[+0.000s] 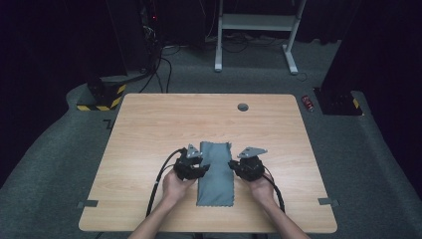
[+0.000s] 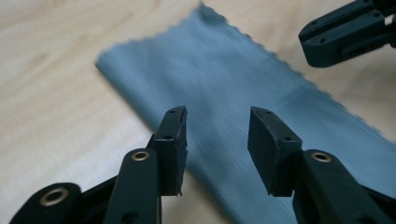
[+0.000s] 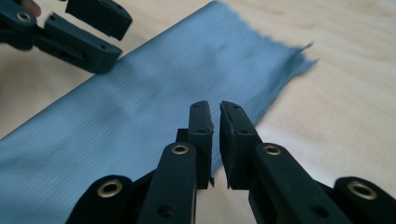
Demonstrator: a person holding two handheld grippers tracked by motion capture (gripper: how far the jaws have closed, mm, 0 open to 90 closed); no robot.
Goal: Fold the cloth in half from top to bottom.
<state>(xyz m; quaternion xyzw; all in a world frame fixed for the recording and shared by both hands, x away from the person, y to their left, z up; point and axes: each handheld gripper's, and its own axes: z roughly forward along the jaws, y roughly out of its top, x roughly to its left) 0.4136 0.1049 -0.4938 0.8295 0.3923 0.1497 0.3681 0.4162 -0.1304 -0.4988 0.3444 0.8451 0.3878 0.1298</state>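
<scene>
Grey cloth (image 1: 215, 174) flat on table (image 1: 149, 129) | L gripper (image 2: 217, 135) jaws apart | R gripper (image 3: 216, 128) jaws slightly apart (nothing held)

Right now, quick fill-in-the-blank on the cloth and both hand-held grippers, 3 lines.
1. The grey cloth lies folded into a long strip on the ____ table.
2. The left hand-held gripper has its jaws ____, with nothing between them.
3. In the high view the cloth lies ____ the left and the right hand-held gripper.

Missing words: wooden; open; between
</scene>
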